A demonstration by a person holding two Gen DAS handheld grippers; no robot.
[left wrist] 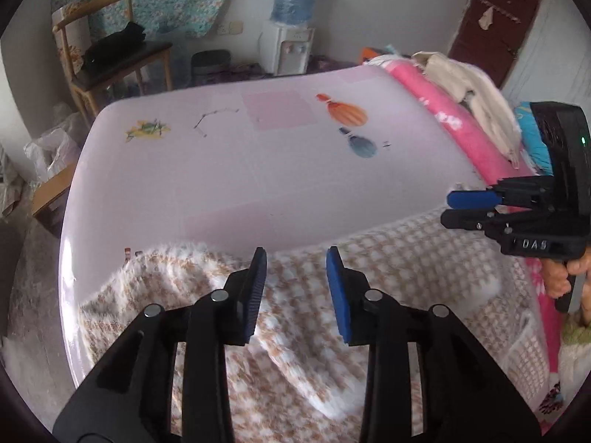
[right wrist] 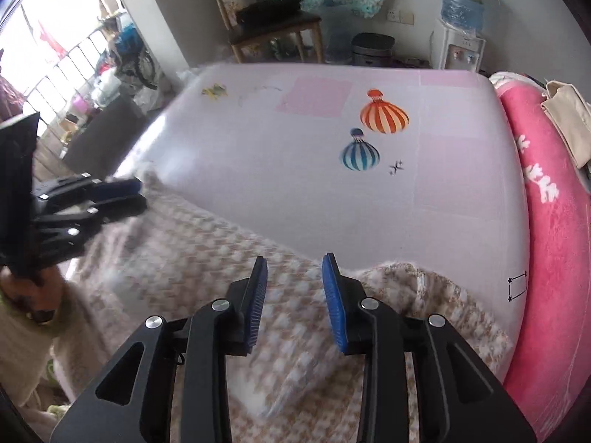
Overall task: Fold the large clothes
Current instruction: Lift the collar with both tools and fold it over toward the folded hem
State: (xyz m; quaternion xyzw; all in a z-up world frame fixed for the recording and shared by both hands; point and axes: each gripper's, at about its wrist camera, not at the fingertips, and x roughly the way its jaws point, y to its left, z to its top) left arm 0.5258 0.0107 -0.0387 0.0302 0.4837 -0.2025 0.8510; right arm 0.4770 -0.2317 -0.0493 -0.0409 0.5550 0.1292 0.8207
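Observation:
A fuzzy beige-and-white checked garment [left wrist: 406,258] [right wrist: 184,258] lies rumpled across the near end of a pale sheet printed with balloons [left wrist: 258,170] [right wrist: 295,192]. My left gripper [left wrist: 297,254] hovers over the garment's left part, its blue pads apart with nothing between them. My right gripper [right wrist: 295,260] hangs over the garment's right part near a raised fold, also open and empty. Each gripper shows in the other's view: the right gripper [left wrist: 447,207] at the right edge, the left gripper [right wrist: 142,193] at the left edge, both with a narrow gap.
A rolled pink blanket [left wrist: 443,118] [right wrist: 554,203] lines the right side, with a cream cloth [left wrist: 472,92] on top. Behind the bed stand a wooden chair [left wrist: 110,55] and a water dispenser [left wrist: 291,37]. A hand [left wrist: 557,277] grips the right gripper's handle.

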